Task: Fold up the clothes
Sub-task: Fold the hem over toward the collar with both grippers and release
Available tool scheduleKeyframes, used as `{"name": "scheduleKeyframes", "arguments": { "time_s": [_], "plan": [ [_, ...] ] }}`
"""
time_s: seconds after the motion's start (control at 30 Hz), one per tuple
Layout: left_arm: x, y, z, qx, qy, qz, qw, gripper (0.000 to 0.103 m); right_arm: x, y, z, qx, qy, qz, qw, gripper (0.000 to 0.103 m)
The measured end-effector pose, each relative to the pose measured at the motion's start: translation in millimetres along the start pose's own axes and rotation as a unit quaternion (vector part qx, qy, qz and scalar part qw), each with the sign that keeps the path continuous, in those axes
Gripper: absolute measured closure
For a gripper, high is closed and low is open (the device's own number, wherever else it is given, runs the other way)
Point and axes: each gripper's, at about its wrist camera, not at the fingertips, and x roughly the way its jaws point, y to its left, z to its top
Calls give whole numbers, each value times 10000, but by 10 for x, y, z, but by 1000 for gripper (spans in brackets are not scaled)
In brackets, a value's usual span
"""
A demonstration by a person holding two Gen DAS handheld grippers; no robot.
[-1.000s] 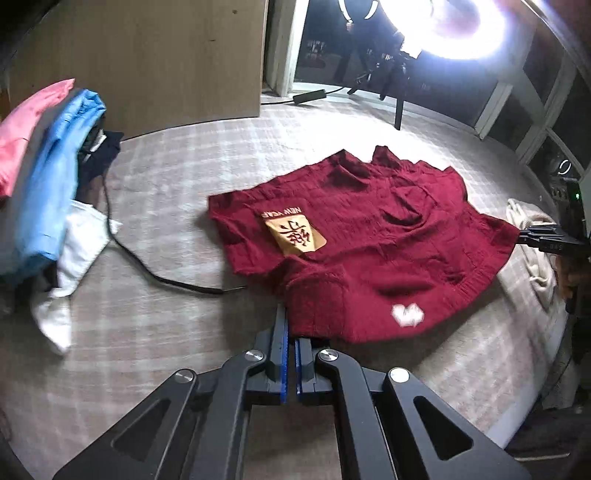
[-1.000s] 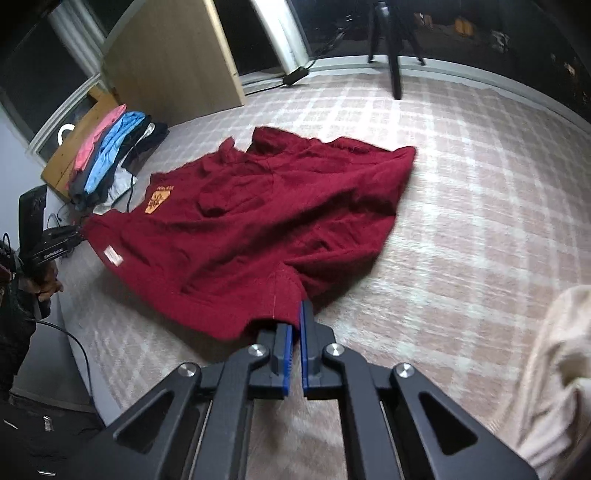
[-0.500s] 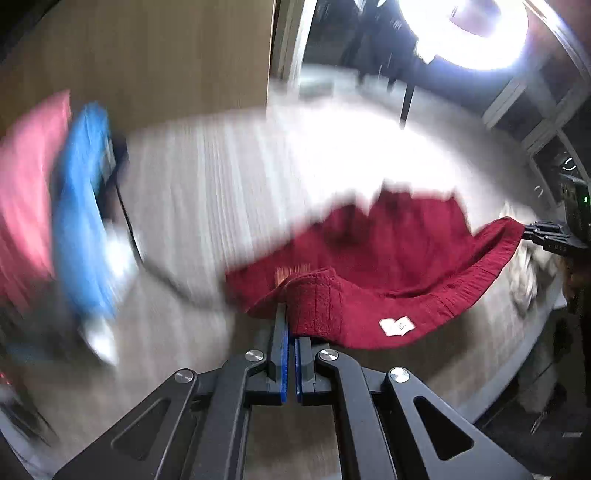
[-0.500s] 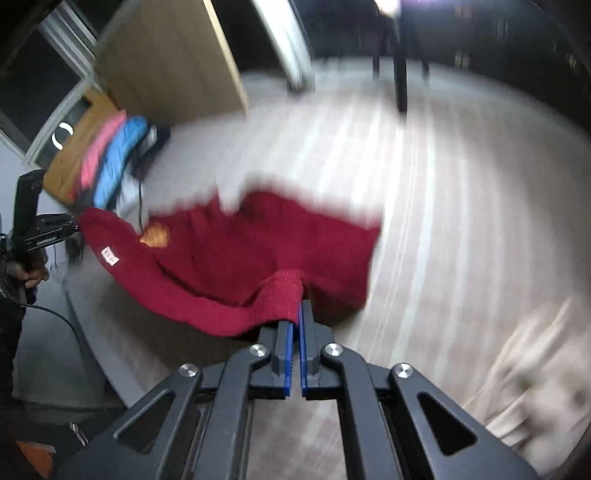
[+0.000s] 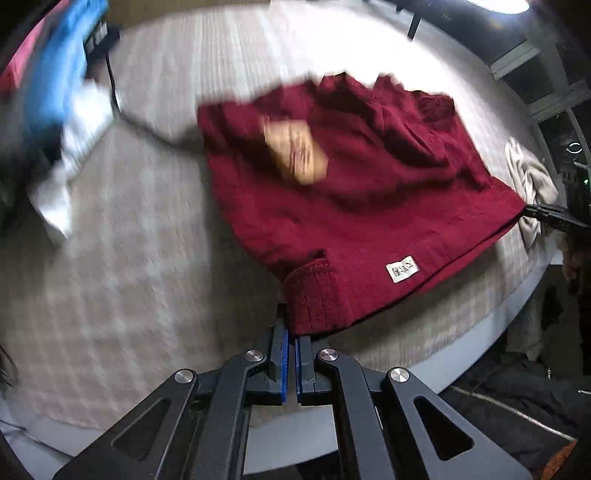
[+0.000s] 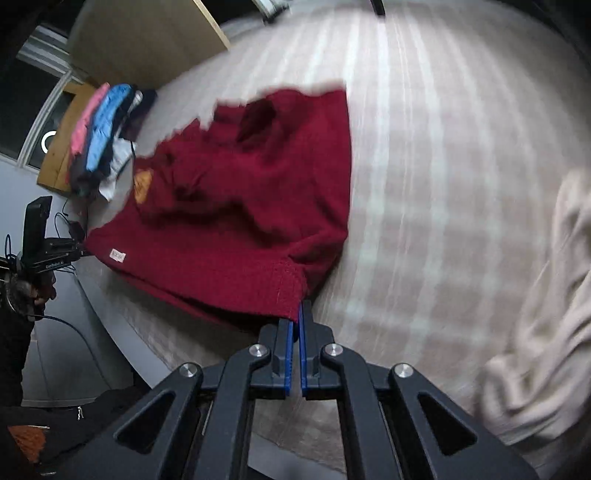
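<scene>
Pale checked bedcover (image 6: 443, 155) spread wide, blurred by motion. Tan wooden board (image 6: 147, 33) upright behind it. Dark window panes with pale frames (image 5: 554, 99) at right, bright lamp glare (image 5: 495, 3) along the top edge.

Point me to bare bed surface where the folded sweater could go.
Bare plaid bedspread lies between the red sweater and the cream garment, and between the sweater and the clothes pile, though a black cable crosses there. Crowded: the pile itself and the cream garment's corner.
</scene>
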Motion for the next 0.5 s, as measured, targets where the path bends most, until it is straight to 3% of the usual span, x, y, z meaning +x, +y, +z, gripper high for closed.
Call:
{"name": "scheduleKeyframes", "arguments": {
  "time_s": [0.17,0.23,0.3,0.33,0.43,0.5],
  "plan": [
    [128,-16,-125,54,102,-152,9998,99,136,-11,-189,-131,170,-189,9996,99],
    [201,-70,-195,236,222,84,9994,89,131,52,-211,-423,314,-406,9978,92],
    [265,-108,-279,417,335,332,9980,87,106,110,-236,-725,450,-621,9944,77],
    [275,-92,-337,460,365,381,9975,87,72,141,-251,-882,508,-724,9922,76],
    [182,9,-426,396,312,483,9976,88,-132,157,-118,-990,178,-730,9923,75],
    [17,53,-358,331,9,579,9978,91,-270,155,-1,-997,-118,-688,9926,74]
  ]
}}
